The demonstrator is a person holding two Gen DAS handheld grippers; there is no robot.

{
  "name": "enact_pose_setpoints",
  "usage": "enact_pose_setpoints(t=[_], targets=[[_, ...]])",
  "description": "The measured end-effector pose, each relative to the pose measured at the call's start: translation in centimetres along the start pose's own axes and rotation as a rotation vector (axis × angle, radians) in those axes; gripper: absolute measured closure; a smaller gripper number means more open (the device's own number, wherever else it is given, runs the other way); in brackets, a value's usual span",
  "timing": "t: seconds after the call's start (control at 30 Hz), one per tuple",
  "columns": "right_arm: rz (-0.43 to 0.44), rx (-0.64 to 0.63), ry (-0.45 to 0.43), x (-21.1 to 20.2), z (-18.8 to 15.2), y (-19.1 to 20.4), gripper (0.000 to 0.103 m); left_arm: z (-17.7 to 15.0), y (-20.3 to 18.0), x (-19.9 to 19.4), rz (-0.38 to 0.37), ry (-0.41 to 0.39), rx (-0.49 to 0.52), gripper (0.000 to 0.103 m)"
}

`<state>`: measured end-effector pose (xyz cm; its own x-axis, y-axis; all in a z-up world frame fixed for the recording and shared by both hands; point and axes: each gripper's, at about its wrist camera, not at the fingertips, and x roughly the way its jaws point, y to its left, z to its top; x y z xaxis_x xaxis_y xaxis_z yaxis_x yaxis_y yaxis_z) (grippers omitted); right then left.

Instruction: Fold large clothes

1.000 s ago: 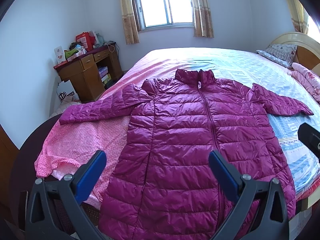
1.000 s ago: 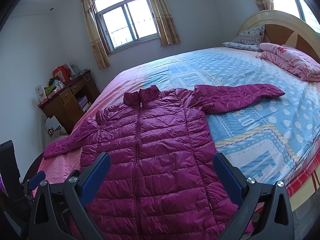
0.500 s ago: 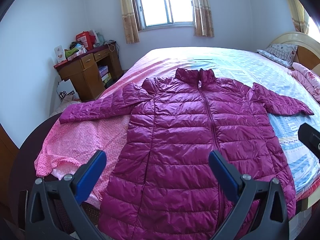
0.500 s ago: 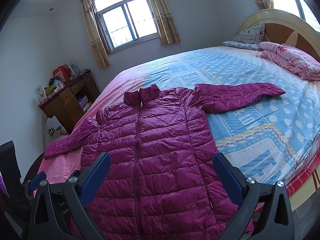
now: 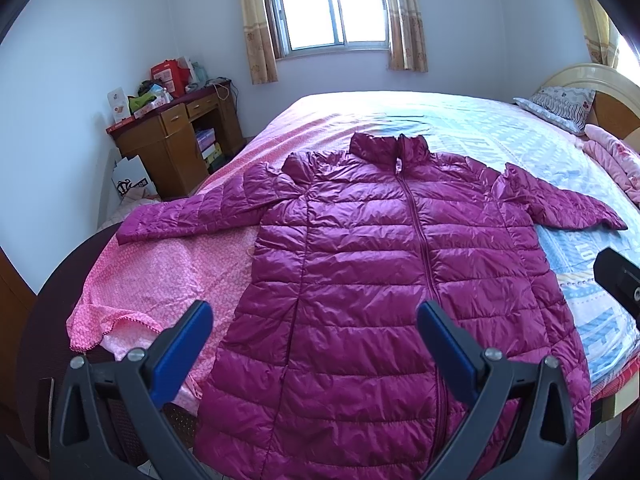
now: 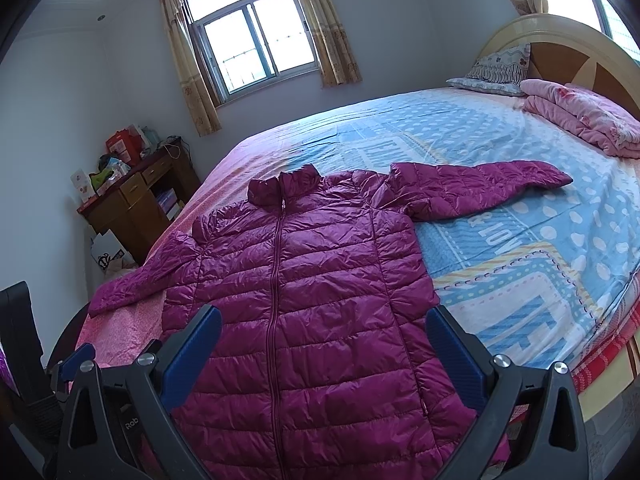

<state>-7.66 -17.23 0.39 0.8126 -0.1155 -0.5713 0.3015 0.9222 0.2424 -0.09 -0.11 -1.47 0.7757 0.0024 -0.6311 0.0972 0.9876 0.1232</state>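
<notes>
Now: magenta puffer jacket (image 5: 384,280) flat on bed (image 6: 520,240), collar at 12 o'clock; left hand-held gripper (image 5: 314,332) and right hand-held gripper (image 6: 324,338) spread wide, empty, hovering over hem.

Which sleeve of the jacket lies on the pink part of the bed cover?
The sleeve toward the desk, on the left in both views. The other sleeve stretches over the blue patterned part, toward the headboard.

Jacket (image 5: 372,280) lay flat at the bed's (image 5: 500,128) foot edge, sleeves spread sideways, pillow (image 6: 496,72) at the headboard corner, desk (image 5: 176,140) beyond the bed's left edge
</notes>
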Motion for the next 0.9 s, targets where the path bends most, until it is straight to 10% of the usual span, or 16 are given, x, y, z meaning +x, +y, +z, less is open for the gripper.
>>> enact_pose_setpoints(t=[0.9], targets=[[-0.105,0.045,-0.011,3.0,1.8,-3.6,0.001,1.4,-1.4,3.9,-0.014,0.056,0.009,0.0]])
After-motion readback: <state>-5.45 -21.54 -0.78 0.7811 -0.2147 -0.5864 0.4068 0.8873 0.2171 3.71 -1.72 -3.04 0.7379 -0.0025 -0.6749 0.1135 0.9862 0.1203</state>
